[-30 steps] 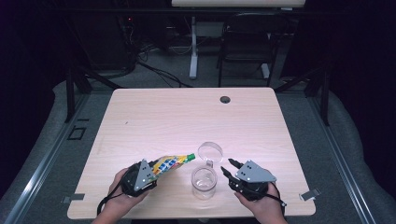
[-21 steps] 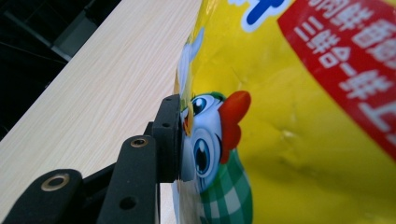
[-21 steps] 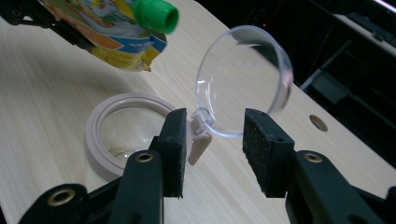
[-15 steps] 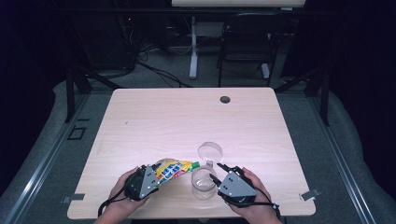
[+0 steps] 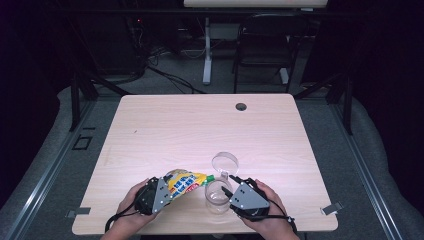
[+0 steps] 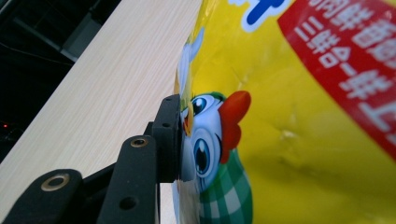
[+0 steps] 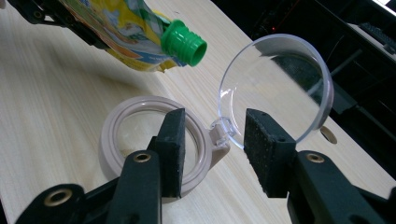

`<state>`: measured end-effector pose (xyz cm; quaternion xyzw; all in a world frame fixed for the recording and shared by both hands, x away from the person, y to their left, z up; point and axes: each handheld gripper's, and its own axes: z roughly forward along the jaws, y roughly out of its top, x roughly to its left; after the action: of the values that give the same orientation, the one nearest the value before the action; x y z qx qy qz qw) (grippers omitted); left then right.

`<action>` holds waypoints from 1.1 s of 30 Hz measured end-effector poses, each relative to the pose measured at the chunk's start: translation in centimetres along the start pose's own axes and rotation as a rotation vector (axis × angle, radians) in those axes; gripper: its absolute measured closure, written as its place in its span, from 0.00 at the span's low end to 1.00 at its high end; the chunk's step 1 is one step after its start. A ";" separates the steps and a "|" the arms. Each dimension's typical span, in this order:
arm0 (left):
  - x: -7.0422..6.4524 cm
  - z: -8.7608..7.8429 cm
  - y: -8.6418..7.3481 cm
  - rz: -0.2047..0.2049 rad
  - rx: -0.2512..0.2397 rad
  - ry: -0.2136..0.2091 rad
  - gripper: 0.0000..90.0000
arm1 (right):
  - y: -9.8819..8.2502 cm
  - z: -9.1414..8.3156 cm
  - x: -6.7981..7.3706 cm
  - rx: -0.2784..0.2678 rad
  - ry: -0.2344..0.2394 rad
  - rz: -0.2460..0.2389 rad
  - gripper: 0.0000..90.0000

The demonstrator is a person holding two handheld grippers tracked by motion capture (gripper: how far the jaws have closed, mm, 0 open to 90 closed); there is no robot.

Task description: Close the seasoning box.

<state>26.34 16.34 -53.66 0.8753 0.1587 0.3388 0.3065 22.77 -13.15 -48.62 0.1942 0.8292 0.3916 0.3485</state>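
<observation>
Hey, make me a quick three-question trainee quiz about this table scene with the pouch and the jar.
1. True or false: the left tongs clamp the pouch.
2. The jar lid is: A flipped open, B shut, C missing?
3. What colour is the pouch's spout?

Key: 1 true. 2 A. 3 green.
</observation>
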 end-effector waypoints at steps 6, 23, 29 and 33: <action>0.0 0.0 0.1 0.004 0.004 0.010 0.68 | 0.2 0.1 0.2 -0.002 0.002 -0.018 0.66; -0.3 0.1 0.4 0.059 0.018 0.025 0.68 | 1.4 0.9 1.3 0.017 -0.023 -0.163 0.65; -0.5 0.2 0.6 0.078 0.021 0.030 0.68 | 1.8 1.2 1.7 0.018 -0.019 -0.203 0.65; -0.6 0.2 0.6 0.077 0.018 0.032 0.68 | 1.9 1.4 1.8 0.023 -0.016 -0.208 0.66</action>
<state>26.12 15.49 -53.64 0.8779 0.1328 0.3628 0.2828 22.66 -10.24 -48.52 0.1142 0.8465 0.3421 0.3916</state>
